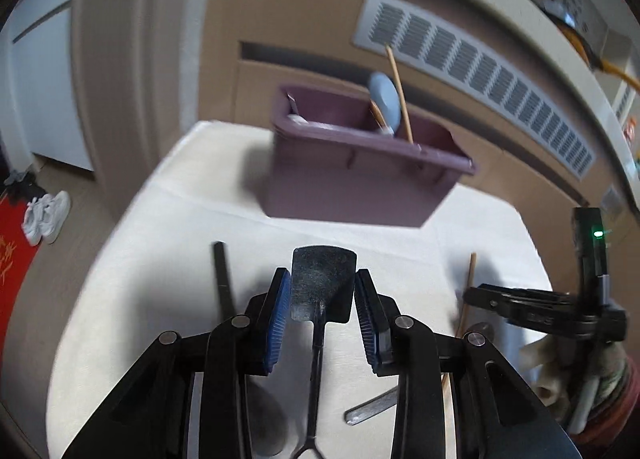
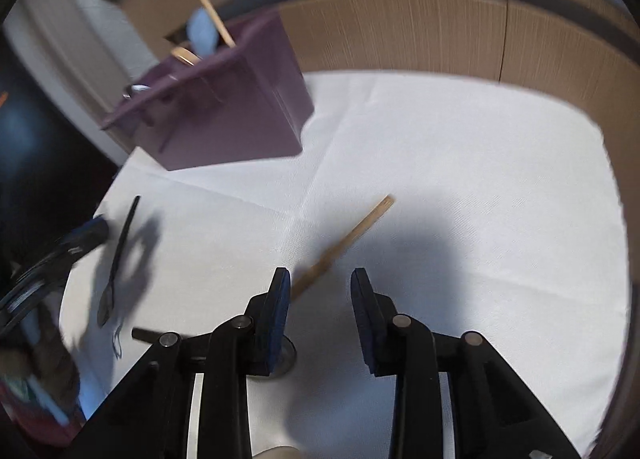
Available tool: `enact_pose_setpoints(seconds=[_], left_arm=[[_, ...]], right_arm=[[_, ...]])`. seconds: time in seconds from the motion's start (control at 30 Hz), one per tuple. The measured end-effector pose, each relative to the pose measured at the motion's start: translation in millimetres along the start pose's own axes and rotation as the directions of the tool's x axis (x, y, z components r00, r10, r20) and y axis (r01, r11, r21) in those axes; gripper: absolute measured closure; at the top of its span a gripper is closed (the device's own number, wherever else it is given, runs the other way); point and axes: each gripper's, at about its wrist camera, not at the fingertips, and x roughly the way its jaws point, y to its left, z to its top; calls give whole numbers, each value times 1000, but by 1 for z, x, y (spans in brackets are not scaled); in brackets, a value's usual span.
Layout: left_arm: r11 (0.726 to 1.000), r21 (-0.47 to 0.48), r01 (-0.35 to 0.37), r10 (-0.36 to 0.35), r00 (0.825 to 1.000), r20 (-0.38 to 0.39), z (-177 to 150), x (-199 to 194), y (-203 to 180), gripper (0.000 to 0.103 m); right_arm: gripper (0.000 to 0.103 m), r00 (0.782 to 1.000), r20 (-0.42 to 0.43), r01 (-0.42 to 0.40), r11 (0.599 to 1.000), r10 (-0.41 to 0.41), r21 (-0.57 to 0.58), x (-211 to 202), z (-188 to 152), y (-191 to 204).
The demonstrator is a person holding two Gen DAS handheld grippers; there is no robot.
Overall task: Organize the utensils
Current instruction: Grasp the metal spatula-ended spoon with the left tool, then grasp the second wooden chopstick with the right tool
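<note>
My left gripper (image 1: 322, 299) is open, its blue pads either side of the blade of a dark metal spatula (image 1: 322, 283) that lies on the white tablecloth (image 1: 160, 259). My right gripper (image 2: 320, 295) is open and empty; a wooden chopstick (image 2: 348, 239) lies on the cloth just past its left pad. A purple utensil caddy (image 1: 352, 179) stands at the far side of the table, holding a light blue spoon (image 1: 385, 99), a wooden chopstick (image 1: 400, 95) and a metal piece. The caddy also shows in the right wrist view (image 2: 224, 107).
A black stick-like utensil (image 1: 222, 279) lies left of the spatula. A metal handle (image 1: 370, 409) lies lower right. A black spoon (image 2: 118, 259) lies at the left in the right view. A wooden cabinet with a vent (image 1: 480, 63) stands behind the table. Shoes (image 1: 46, 215) lie on the floor.
</note>
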Motion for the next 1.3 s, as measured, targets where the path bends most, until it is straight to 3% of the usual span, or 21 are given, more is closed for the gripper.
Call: enact_pose_setpoints(seconds=[0.1,0.3,0.37,0.4,0.43,0.6,0.77,0.97,1.3], left_arm=[[1000,-20,1,-1,1000,21,-1,-10,16,70],[998,-61,17,-16,1000,15,-8,-12,23,70],[997,-70,23,-23,1000,4,-11,-11,26,70],[997,-74,26,-26,1000,-2,-11,-10,27,70],[997,-76,28,-28,1000,-7,-12,-10,28,70],[996,-83,35,-37,999,-20,-12,-11,27,70],[996,-77,41,-41,999,-8,-10,-18,20,70],[999,-36,36,-35,999,38,-6,-38,0,70],[999,30,19,-22,995,96,1,-68,-26,71]], right_arm=[[72,998,31,53,998,-53,-14,11,10,20],[72,980,106,183,966,-166,-184,33,19,65],[74,979,112,192,961,-172,-198,34,21,66],[76,981,105,184,964,-166,-193,34,23,64],[87,979,101,191,963,-174,-189,32,23,62],[92,997,50,69,985,-62,-156,15,16,43],[96,992,127,0,981,25,-193,-27,-6,45],[98,964,251,-20,967,86,-254,-81,-16,58],[98,919,364,-41,956,150,-290,-113,-16,78]])
